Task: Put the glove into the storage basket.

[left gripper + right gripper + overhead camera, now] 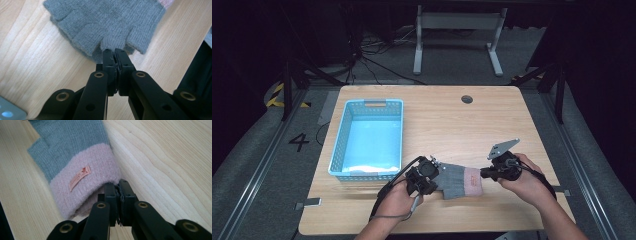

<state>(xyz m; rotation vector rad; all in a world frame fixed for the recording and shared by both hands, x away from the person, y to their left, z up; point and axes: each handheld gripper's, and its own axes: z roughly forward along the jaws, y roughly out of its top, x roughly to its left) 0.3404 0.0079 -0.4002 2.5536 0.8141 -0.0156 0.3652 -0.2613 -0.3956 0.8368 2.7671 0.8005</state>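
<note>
Two claw-hidden edges of glove (pixel 459 181)

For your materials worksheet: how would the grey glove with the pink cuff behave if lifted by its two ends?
The glove is soft knit, so it would probably sag in the middle. It lies thin and flat, so it is likely light. Its fuzzy cuff should grip rather than slip.

Black jaws, brass-ringed screws, trailing black cables

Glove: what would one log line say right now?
glove flat on table | left gripper shut on finger end | right gripper shut on pink cuff
</note>
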